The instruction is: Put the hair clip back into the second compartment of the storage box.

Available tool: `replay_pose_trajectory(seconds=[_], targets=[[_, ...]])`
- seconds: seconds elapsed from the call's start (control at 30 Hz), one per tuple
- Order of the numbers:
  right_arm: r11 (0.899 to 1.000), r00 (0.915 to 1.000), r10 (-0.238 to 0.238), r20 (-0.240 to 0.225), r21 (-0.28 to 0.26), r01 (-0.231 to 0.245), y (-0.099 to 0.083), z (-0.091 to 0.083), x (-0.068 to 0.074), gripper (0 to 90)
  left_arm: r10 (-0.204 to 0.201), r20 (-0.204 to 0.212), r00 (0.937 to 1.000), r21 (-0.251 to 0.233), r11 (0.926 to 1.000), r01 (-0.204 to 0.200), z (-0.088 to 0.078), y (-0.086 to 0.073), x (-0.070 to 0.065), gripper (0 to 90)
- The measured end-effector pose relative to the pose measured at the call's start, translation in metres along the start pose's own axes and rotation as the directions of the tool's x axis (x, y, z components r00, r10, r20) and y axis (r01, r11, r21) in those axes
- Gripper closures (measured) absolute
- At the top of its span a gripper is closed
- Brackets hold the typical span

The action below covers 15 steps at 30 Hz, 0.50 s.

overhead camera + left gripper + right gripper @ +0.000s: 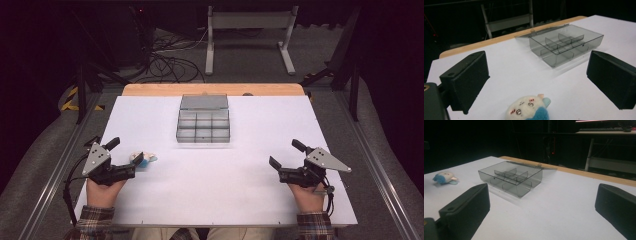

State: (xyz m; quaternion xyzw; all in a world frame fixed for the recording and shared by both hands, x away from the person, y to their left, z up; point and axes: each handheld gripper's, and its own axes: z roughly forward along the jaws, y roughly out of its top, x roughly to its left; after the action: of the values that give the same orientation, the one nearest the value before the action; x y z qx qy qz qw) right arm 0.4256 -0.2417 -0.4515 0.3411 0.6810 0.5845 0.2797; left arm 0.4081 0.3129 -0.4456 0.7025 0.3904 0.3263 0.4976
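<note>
- The left hand-held gripper (141,161) is sitting at the left of the white counter (250,200), its jaws standing wide apart with nothing between the pads.
- A small plush toy (144,160), cream with a blue part and a drawn face, is lying on the counter just at that gripper's tips; in the left gripper view the plush toy (530,110) is showing low between the two open jaws, not yet clamped.
- A clear grey compartment box (203,125) is waiting at the middle of the counter toward the far edge, its lid folded back and its divided cells looking empty.
- The right hand-held gripper (272,165) is resting at the right, well apart from the toy and the box, its jaws also spread and holding nothing.
- Judging by this, the work is only starting: the toy is being approached, while gripping it, carrying it across and placing it in a cell of the box are all left.
</note>
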Motion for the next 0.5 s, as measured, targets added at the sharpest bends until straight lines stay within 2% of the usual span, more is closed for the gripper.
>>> replay_pose_trajectory(seconds=[0.17,0.27,0.43,0.5], targets=[[1.0,1.0,-0.003,0.004,0.009,0.003,0.0,0.001,0.001,0.5,-0.007,-0.018,0.9998,0.089,0.996,0.008,0.007,-0.004,0.001,5.2],[1.0,1.0,-0.008,0.004,0.017,0.007,0.0,0.002,0.002,0.5,-0.01,-0.03,0.9995,0.14,0.99,0.014,0.012,-0.006,0.003,5.2],[1.0,1.0,-0.009,0.004,0.024,0.009,0.0,0.003,0.003,0.5,-0.012,-0.054,0.9984,0.224,0.9744,0.024,0.019,-0.011,0.005,5.4],[1.0,0.9999,-0.01,0.005,0.027,0.01,-0.001,0.003,0.003,0.5,-0.007,-0.054,0.9985,0.259,0.9656,0.02,0.022,-0.013,0.006,5.6]])
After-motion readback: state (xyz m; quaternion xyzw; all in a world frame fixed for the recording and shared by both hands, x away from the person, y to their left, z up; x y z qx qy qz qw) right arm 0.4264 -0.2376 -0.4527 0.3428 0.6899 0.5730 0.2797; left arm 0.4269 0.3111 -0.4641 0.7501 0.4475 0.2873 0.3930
